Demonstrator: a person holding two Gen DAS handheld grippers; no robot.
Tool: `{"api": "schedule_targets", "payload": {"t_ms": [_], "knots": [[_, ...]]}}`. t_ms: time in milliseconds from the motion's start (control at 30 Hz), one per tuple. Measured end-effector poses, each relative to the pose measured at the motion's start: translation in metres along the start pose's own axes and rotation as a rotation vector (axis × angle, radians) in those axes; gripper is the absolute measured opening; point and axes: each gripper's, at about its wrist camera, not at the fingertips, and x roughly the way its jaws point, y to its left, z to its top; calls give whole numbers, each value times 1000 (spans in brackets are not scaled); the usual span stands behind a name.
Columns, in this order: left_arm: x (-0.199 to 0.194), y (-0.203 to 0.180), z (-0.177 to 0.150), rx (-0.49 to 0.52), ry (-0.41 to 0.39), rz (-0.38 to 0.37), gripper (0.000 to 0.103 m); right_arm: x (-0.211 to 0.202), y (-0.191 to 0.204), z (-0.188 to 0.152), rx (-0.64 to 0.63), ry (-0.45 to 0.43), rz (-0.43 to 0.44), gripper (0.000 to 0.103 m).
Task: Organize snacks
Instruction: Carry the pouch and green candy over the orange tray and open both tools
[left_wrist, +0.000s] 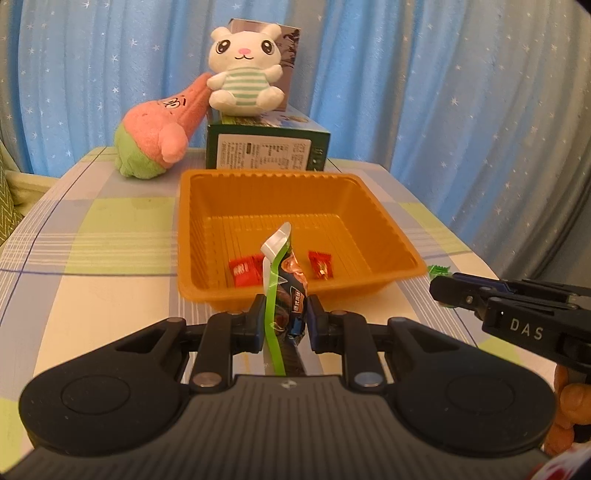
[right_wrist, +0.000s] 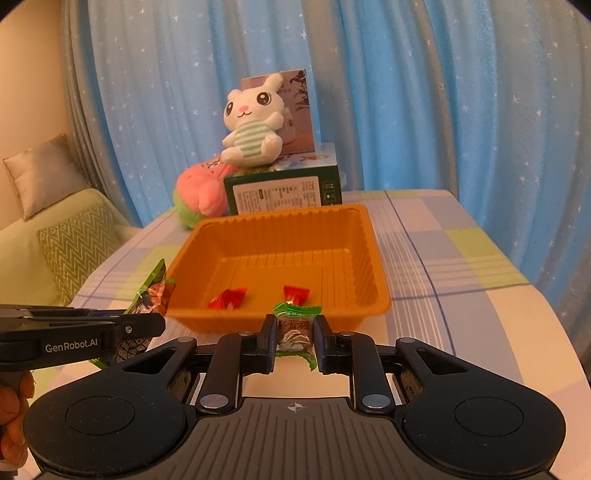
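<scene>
My left tongs (left_wrist: 284, 319) grip a packet (left_wrist: 286, 284), its lower end hidden; right tongs (right_wrist: 295, 338) grip a candy (right_wrist: 295, 328) by the tray (right_wrist: 280, 225).

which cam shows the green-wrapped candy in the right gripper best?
Right wrist: the green-wrapped candy sits front-on, clamped in the right gripper, label visible. Left wrist shows only a green wrapper end beyond the gripper's tip.

Two candies (right_wrist: 258, 297) in tray (right_wrist: 373, 236); box (right_wrist: 284, 190) behind tray; rabbit toy (right_wrist: 253, 125) on box; second plush (left_wrist: 155, 136) left, seemingly leaning against it.
</scene>
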Motion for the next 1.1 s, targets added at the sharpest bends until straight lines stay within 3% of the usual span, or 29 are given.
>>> {"api": "schedule_targets", "payload": {"t_ms": [500,700,1033,1100], "knots": [[50,27,45,-46,-60,23,20,58,-7,38,2,-8,17,21],[74,47,52,-109,-49,27,20,81,-18,46,27,7,13,21],[93,50,54,-75,-49,57,20,99,-32,48,51,28,-4,21],[95,51,53,-75,-42,66,25,99,-34,48,59,29,-4,21]]}}
